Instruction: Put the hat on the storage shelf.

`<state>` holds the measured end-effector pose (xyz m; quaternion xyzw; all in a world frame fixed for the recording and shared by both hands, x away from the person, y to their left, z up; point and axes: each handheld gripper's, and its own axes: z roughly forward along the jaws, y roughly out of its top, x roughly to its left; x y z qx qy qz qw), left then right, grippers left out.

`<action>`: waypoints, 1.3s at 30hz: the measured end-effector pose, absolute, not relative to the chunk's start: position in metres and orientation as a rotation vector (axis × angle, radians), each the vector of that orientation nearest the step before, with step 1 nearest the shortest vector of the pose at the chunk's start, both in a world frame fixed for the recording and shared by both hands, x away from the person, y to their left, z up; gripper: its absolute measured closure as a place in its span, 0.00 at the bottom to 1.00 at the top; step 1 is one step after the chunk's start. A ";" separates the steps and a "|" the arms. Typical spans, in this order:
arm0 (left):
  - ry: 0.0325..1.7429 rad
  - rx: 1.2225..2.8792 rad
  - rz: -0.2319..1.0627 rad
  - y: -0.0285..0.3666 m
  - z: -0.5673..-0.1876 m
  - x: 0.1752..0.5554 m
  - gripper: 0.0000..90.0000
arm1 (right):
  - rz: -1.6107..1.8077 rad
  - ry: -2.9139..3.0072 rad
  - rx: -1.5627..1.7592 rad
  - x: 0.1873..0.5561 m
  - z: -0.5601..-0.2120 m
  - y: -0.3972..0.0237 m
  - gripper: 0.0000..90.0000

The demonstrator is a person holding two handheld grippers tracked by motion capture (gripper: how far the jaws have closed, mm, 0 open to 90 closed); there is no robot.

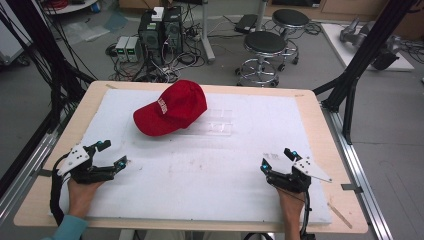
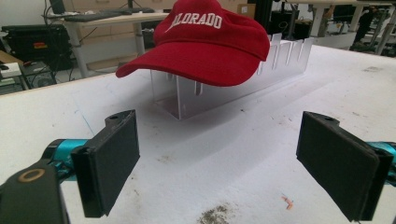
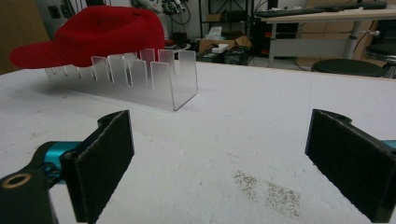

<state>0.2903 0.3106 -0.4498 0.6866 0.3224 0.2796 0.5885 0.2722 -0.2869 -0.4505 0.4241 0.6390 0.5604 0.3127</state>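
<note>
Nearest the person's edge of the bench (image 1: 310, 115), two hands hold tools low over the white padded top. The left hand-held gripper (image 1: 111, 154) sits by the near left corner, its jaws spread wide with only bare white surface between them; in the left gripper view the two black pads (image 2: 112, 158) stand far apart and grip nothing. The right hand-held gripper (image 1: 277, 159) rests by the near right side, jaws likewise wide apart and holding nothing, its pads (image 3: 100, 163) framing bare surface with a dusty grey smudge (image 3: 268, 189) just ahead of them. Both tools lie well apart from each other and point away from the person, angled toward the middle. Farther up the bench, left of centre and well clear of both tools, a red cap (image 1: 172, 107) sits perched on one end of a clear slotted rack (image 1: 217, 122). The cap's long axis runs diagonally across the bench: its brim points down toward the near left, roughly at the left tool, and its crown lies toward the far right. White lettering runs across the front of the crown. The rack's long axis runs left to right, and its uncovered end sticks out to the right of the cap. Beyond the bench, on the grey floor, stand two round stools (image 1: 265, 47) and a cluster of computer boxes (image 1: 160, 30) with tangled cables.
</note>
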 end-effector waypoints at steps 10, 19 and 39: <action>0.748 1.610 0.655 0.309 -0.450 0.290 0.15 | 1.476 1.689 1.116 0.272 -0.451 -0.287 0.08; 0.755 1.605 0.643 0.311 -0.450 0.291 0.15 | 1.487 1.677 1.144 0.273 -0.450 -0.288 0.08; 0.773 1.594 0.633 0.312 -0.450 0.292 0.15 | 1.396 1.766 1.095 0.286 -0.430 -0.270 0.08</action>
